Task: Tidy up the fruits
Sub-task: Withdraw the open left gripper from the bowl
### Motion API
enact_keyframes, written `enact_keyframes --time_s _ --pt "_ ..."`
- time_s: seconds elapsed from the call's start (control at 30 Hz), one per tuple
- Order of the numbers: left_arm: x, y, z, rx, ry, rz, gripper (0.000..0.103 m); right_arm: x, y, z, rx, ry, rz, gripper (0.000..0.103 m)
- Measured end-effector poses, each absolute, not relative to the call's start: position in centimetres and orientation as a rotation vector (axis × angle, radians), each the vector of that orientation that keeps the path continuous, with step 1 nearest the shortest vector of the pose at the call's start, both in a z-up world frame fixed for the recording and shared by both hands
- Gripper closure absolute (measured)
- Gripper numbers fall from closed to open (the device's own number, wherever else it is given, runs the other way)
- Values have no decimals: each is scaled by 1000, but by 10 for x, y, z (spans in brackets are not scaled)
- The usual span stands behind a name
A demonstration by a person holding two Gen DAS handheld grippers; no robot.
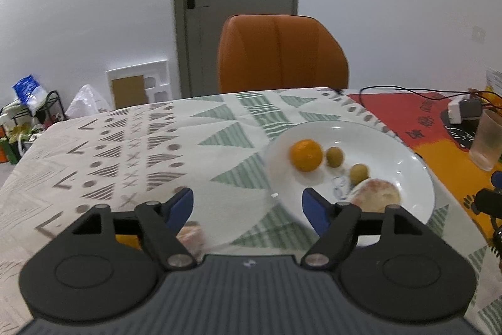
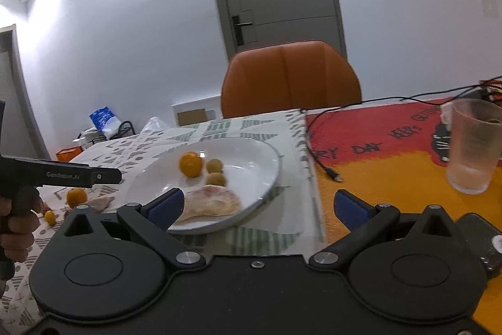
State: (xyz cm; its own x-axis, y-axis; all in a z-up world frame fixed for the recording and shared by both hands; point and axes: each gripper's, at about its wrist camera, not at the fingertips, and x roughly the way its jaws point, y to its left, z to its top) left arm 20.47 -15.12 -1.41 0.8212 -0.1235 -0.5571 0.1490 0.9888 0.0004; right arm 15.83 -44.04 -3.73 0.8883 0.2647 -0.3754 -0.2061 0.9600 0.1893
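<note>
- We find the white plate (image 2: 266,159) on the patterned tablecloth (image 1: 131,146), in front of the orange chair (image 1: 282,52).
- The plate carries a round orange (image 1: 306,154), two small green fruits (image 1: 335,156) (image 1: 358,173) and a peeled pale fruit piece (image 2: 210,203).
- In the right wrist view the pale piece lies flat at the near rim, long axis running left to right.
- More fruit stays off the plate, at its left: a second orange (image 2: 76,197), a smaller one (image 2: 50,217) and another pale piece (image 2: 100,203).
- The left gripper (image 1: 248,203) stands with jaws well apart; nothing sits between the blue pads.
- The right gripper (image 2: 257,206) is spread wide and grips nothing; its left pad overlaps the pale piece in view, contact undetermined.
- Readable writing: "DAY" on the red and yellow mat (image 2: 376,146); a small, partly legible brand mark on the left tool's side.
- A frosted cup (image 2: 472,143) stands on that mat.
</note>
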Motion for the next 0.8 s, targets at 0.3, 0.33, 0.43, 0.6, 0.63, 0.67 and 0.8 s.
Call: enact_keyframes --time_s 0.3,0.33,0.43,0.6,0.63,0.67,0.8 --pt "185 -103 -13 5 595 -80 25 163 -399 -32 109 420 318 0" --pt "183 -98 -14 2 595 -75 24 164 -394 -32 105 422 327 0" --pt "174 -82 -14 -9 593 -56 20 165 -380 -32 91 432 355 0" --pt "159 -56 -14 -25 586 -27 18 166 -354 -31 71 444 400 0" --pt "156 -52 -14 -28 586 -21 18 166 -349 -31 65 446 408 0" --pt "154 -48 -15 -31 586 -15 18 165 -346 -30 60 447 414 0" --pt "144 -30 -17 -50 588 8 18 165 -327 -30 42 457 444 0"
